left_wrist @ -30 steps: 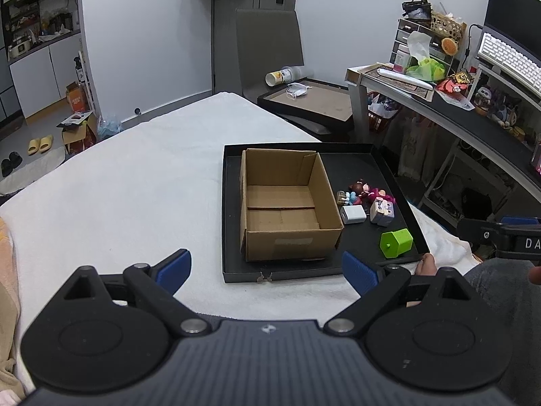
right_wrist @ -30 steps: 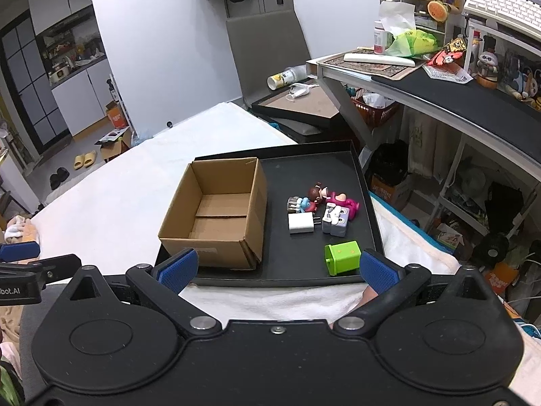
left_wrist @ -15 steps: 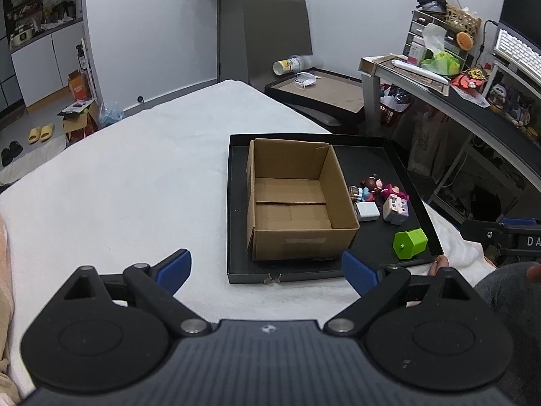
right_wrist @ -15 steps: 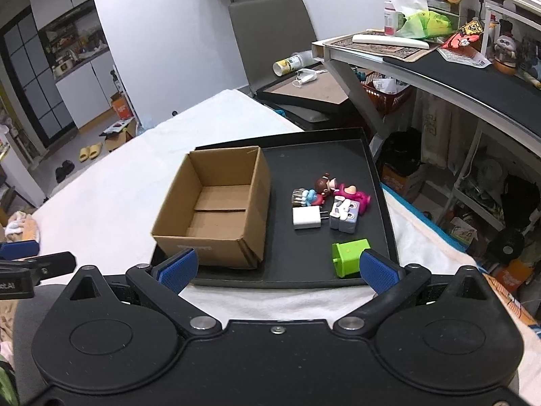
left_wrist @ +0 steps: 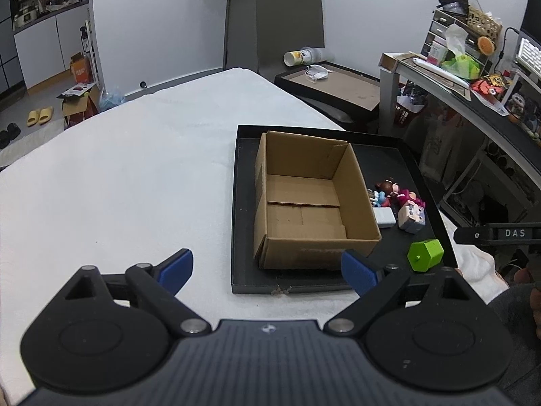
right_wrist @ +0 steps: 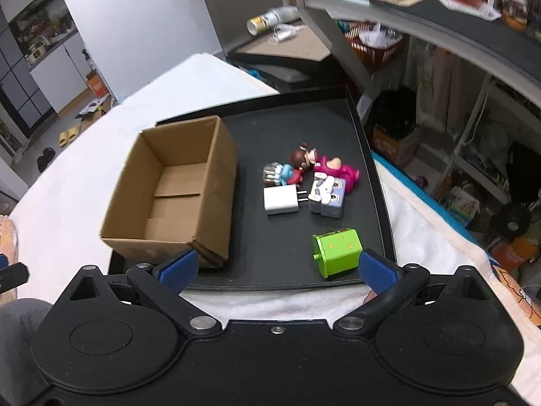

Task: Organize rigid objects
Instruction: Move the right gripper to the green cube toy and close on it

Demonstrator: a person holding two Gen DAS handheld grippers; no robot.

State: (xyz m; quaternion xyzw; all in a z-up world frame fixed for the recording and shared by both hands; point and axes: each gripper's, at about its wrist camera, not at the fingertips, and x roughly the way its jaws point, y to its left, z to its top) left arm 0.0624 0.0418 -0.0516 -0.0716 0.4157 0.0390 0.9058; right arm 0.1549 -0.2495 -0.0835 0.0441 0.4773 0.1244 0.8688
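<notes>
An empty open cardboard box (left_wrist: 311, 203) (right_wrist: 175, 196) stands on the left part of a black tray (left_wrist: 241, 203) (right_wrist: 304, 125). Right of it lie a white charger (right_wrist: 281, 199) (left_wrist: 384, 217), a grey-purple cube toy (right_wrist: 327, 197) (left_wrist: 412, 216), small figurines (right_wrist: 304, 165) (left_wrist: 394, 192) and a green hexagonal block (right_wrist: 337, 252) (left_wrist: 425, 255). My left gripper (left_wrist: 267, 269) is open and empty, short of the tray's near edge. My right gripper (right_wrist: 277, 269) is open and empty, just short of the green block.
The tray sits on a white cloth-covered table (left_wrist: 118, 176). A cluttered black desk (left_wrist: 480, 101) and shelves stand to the right. A chair (left_wrist: 289, 23) and a second tray (left_wrist: 334, 84) with a mask are behind the table.
Both grippers have moved forward toward the tray. The right one has tilted down and come close over the toys. Nothing on the tray has moved.
</notes>
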